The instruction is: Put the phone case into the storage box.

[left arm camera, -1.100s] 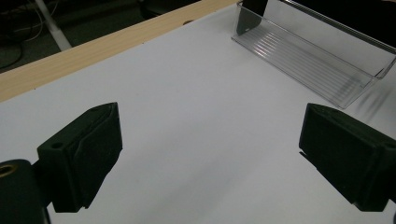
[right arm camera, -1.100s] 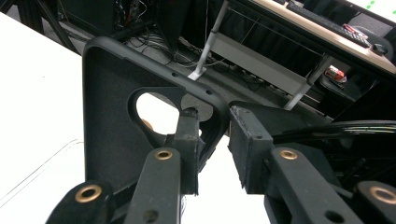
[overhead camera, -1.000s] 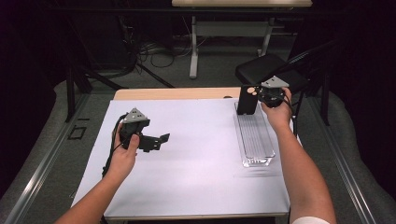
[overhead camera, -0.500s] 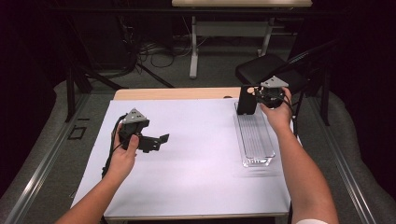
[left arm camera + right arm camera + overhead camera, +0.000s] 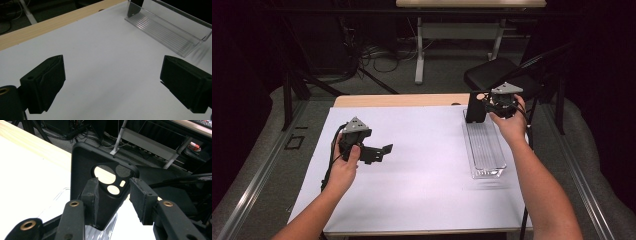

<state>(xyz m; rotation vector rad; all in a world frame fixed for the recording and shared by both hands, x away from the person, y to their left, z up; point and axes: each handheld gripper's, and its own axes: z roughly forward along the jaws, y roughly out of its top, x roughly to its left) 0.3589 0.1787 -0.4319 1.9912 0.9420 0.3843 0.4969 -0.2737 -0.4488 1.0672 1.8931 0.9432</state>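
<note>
A black phone case stands upright at the far end of a clear plastic tray on the right of the white table. My right gripper is at the case. In the right gripper view the phone case, camera cut-outs uppermost, reaches down between the jaws of the right gripper, which stand a little apart with a gap showing. My left gripper hovers over the left middle of the table. Seen from its own camera, the left gripper is wide open and holds nothing; the tray and case lie beyond it.
A white sheet covers most of the table, with a bare wooden strip along the far edge. A black chair stands behind the table's far right corner. Another table's legs and cables lie on the floor beyond.
</note>
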